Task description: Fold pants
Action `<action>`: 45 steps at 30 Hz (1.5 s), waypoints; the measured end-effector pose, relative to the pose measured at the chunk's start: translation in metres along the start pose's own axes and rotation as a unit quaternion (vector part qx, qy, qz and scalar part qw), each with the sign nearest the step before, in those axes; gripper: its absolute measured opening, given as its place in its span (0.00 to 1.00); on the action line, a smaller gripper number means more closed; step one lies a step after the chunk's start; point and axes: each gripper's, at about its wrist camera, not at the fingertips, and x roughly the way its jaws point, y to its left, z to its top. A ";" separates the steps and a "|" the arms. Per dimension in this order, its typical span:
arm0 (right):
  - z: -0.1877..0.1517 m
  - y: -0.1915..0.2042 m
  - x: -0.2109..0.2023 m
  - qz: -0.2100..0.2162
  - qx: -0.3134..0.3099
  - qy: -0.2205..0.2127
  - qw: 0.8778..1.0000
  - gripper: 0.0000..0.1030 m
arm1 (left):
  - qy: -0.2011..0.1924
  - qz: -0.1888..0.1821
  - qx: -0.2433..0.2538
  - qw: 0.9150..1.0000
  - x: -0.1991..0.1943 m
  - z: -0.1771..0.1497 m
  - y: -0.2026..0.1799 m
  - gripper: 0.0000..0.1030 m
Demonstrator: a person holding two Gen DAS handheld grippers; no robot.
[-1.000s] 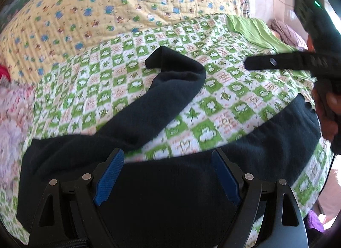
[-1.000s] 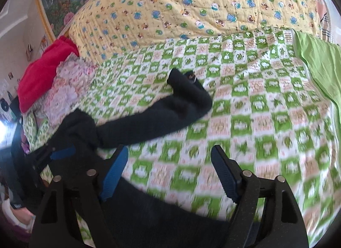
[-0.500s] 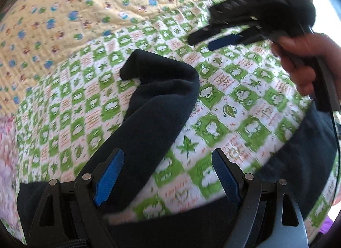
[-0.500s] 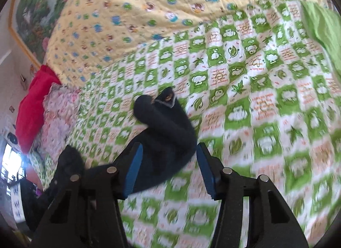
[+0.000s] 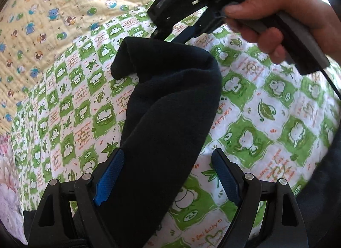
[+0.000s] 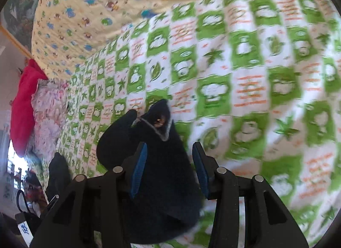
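Note:
Dark navy pants [image 5: 170,109] lie on a green-and-white checked sheet [image 5: 266,109], one leg curling up to a bent cuff end. My left gripper [image 5: 168,171] is open and straddles that leg lower down, its left pad beside the cloth. At the top of the left wrist view a hand [image 5: 277,13] holds my right gripper [image 5: 170,30] at the cuff end. In the right wrist view the right gripper [image 6: 169,162] is closing with the leg end [image 6: 166,184] between its blue pads. A small gap still shows at the right pad [image 6: 200,173]. The cuff opening [image 6: 157,122] sticks out past the fingertips.
A yellow quilt with cartoon prints [image 5: 53,13] rises behind the sheet. A red cloth [image 6: 23,103] and pink floral fabric [image 6: 49,115] lie at the left. More of the dark pants [image 5: 319,205] runs along the lower right edge.
Both grippers have travelled along the leg toward its cuff. The right gripper came in from the right, narrowed its jaws and now has the leg end between them.

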 end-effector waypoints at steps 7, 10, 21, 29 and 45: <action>-0.003 -0.006 0.015 -0.004 0.011 0.005 1.000 0.07 | 0.001 0.006 0.035 0.999 0.001 -0.004 -0.002 0.53; -0.009 -0.005 -0.005 -0.001 0.021 -0.025 0.999 0.06 | 0.000 0.018 0.033 0.999 -0.003 -0.005 0.006 0.22; -0.060 -0.016 -0.127 0.027 0.103 -0.151 0.983 0.06 | -0.057 -0.031 -0.041 0.997 -0.070 -0.014 0.032 0.07; -0.142 -0.008 -0.198 0.045 0.135 -0.193 0.971 0.06 | -0.074 -0.084 -0.066 0.992 -0.114 -0.041 0.021 0.07; -0.288 -0.009 -0.238 0.008 0.206 -0.202 0.958 0.06 | -0.070 -0.102 -0.014 0.992 -0.153 -0.102 -0.041 0.07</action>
